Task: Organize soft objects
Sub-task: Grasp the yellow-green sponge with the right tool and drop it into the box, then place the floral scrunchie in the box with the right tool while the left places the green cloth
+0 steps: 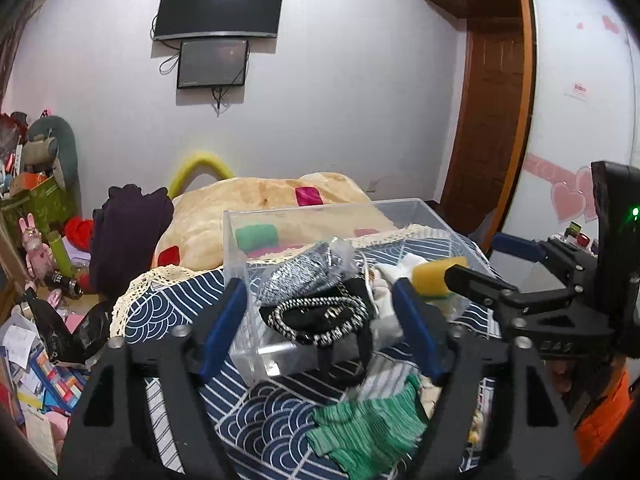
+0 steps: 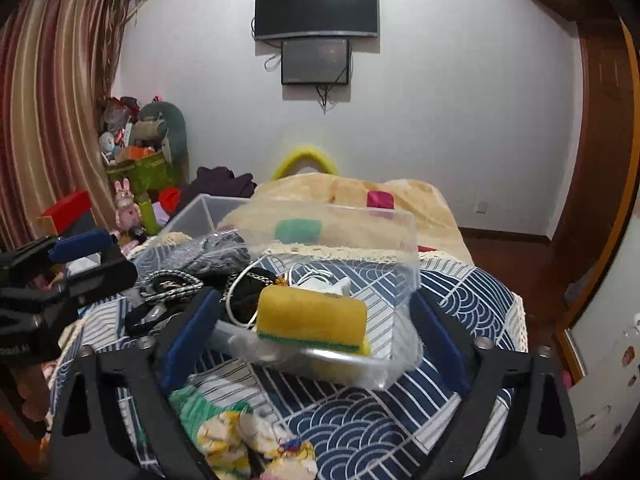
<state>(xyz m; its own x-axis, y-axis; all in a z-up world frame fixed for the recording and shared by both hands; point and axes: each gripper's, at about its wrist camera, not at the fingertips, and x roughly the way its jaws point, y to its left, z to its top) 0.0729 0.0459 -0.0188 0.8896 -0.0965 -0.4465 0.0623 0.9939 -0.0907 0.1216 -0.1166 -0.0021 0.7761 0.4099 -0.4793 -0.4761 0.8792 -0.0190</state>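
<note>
Left gripper [image 1: 320, 320] and right gripper [image 2: 316, 336] level, side by side, fingers spread wide, holding nothing

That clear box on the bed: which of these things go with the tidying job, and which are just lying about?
Part of the job:
clear box
yellow sponge
green cloth
black chain-trimmed bag
floral cloth

Just lying about:
wall TV
purple clothes
pink bunny toy

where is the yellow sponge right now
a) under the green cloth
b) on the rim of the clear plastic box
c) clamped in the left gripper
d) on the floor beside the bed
b) The yellow sponge sits on the near edge of the clear plastic box, in front of the open right gripper, whose fingers are not closed on it; the green cloth lies apart on the bed.
</note>
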